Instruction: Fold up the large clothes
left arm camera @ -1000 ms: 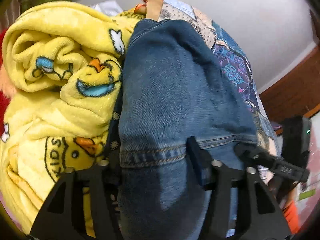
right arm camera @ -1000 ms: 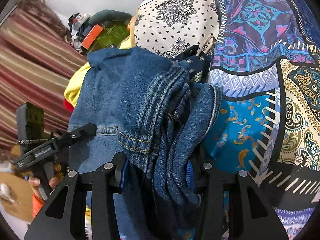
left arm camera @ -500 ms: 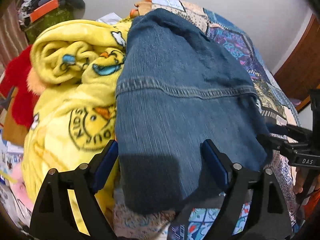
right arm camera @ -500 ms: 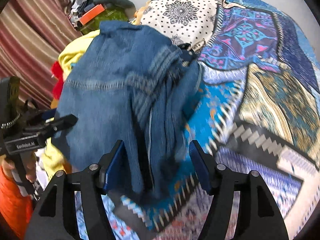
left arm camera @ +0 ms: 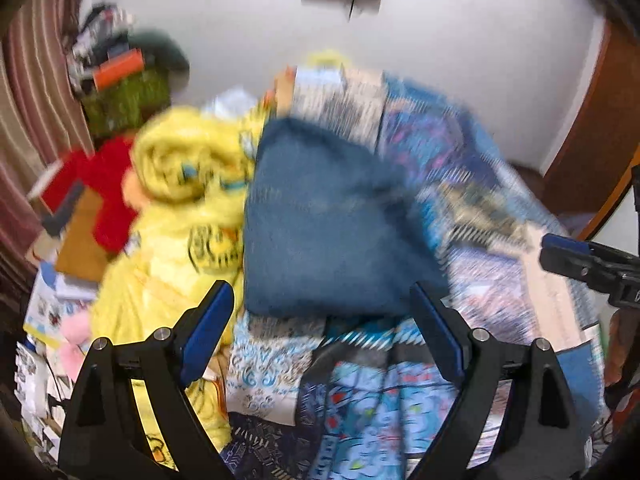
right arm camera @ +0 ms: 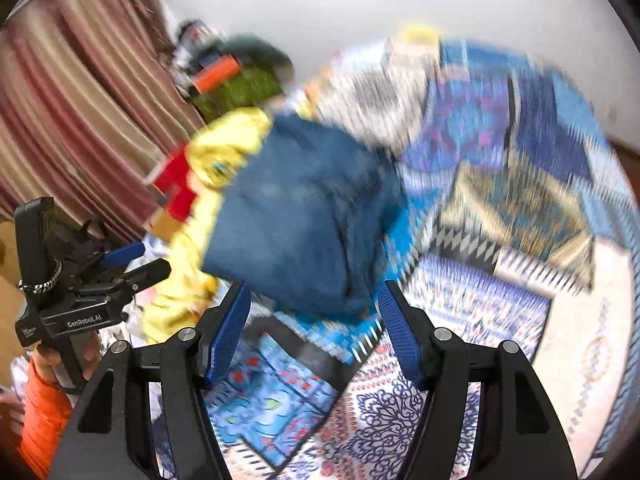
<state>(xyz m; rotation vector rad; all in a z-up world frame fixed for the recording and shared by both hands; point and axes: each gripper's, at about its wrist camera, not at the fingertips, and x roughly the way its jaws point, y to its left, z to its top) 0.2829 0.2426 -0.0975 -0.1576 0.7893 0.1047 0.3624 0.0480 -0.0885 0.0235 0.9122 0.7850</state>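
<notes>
The folded blue denim garment (left arm camera: 320, 224) lies on the patterned bedspread (left arm camera: 472, 168), its left edge against a yellow blanket (left arm camera: 176, 208). It also shows in the right wrist view (right arm camera: 296, 216). My left gripper (left arm camera: 322, 320) is open and empty, pulled back a little in front of the denim. My right gripper (right arm camera: 314, 320) is open and empty, also just in front of the denim. The left gripper shows at the left of the right wrist view (right arm camera: 120, 264); the right gripper's tip shows at the right of the left wrist view (left arm camera: 560, 248). Both views are blurred.
A red plush thing (left arm camera: 100, 184) and boxes lie left of the yellow blanket. A pile of bags and clutter (left arm camera: 124, 76) stands by the striped curtain (right arm camera: 80, 120). A wooden door (left arm camera: 592, 136) is at the right. White wall behind the bed.
Both grippers have let go of the denim garment, opened and drawn back and up. The folded denim now rests on the bed beside the yellow blanket.
</notes>
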